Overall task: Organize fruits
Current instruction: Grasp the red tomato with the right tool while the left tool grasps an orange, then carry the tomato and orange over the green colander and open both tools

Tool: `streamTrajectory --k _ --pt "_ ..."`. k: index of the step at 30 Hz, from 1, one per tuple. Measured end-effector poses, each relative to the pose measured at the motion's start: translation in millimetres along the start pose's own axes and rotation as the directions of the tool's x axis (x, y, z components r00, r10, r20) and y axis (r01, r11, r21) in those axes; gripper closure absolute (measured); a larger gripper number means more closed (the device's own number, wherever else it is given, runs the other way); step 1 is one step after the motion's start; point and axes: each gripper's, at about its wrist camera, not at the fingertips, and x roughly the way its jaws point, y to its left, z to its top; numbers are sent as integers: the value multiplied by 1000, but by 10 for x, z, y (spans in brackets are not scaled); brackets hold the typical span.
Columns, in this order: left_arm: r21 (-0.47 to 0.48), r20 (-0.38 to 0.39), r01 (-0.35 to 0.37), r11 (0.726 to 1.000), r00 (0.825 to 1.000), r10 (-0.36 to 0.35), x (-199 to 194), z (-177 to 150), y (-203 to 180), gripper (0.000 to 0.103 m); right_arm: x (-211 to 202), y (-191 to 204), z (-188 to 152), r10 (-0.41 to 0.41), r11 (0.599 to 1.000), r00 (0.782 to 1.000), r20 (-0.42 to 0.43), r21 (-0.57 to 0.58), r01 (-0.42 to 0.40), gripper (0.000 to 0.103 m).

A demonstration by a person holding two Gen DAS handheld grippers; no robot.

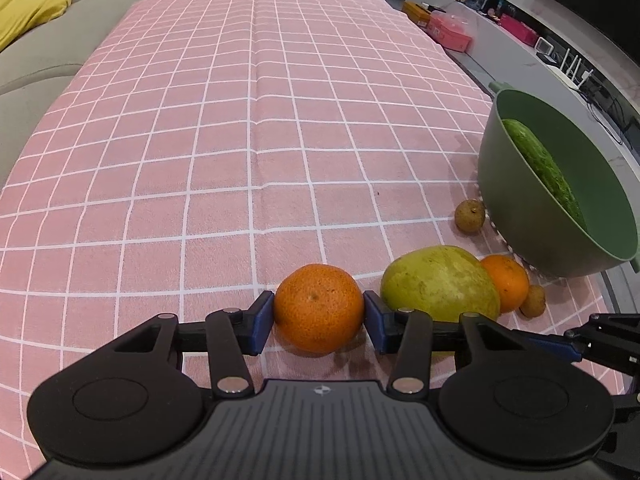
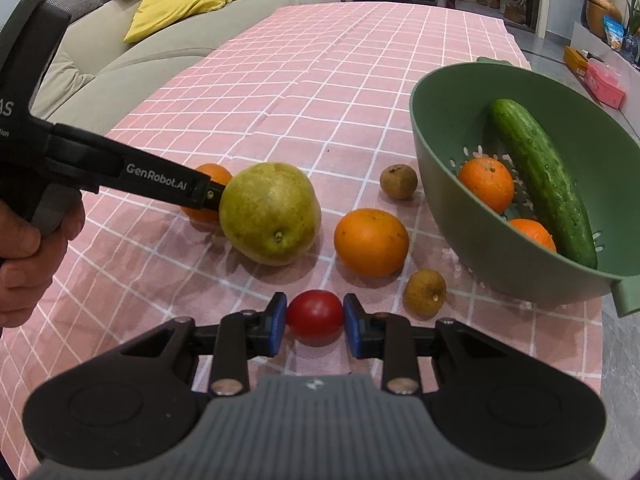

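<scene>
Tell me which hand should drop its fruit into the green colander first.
Probably the right: its tongs are shut on the small red tomato, nearer the green plastic colander. The left tongs hold an orange mandarin beyond the pear.

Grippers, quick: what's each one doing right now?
Left gripper: closed on the orange, pads touching both sides.
Right gripper: closed on the small red tomato.
</scene>
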Motion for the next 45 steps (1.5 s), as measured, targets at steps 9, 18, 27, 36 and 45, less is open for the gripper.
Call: streamTrajectory --k 9,18,27,36,45 --pt "32 44 -30 999 999 29 -272 58 -56 49 -187 -15 61 11 1000 999 32 2 -11 76" --pt "108 119 -30 994 993 17 -598 270 -389 49 -613 -160 195 8 999 992 127 43 -13 76" --pt "208 161 -9 978 987 -25 -590 496 -961 49 -965 -609 382 -68 991 976 205 129 42 76" --pt "339 137 11 941 989 -61 -250 570 -1682 49 -1058 -1323 643 -138 959 969 206 271 79 76" --pt "368 72 61 928 993 -94 174 584 -2041 49 -750 -1716 766 -66 955 990 123 296 27 76"
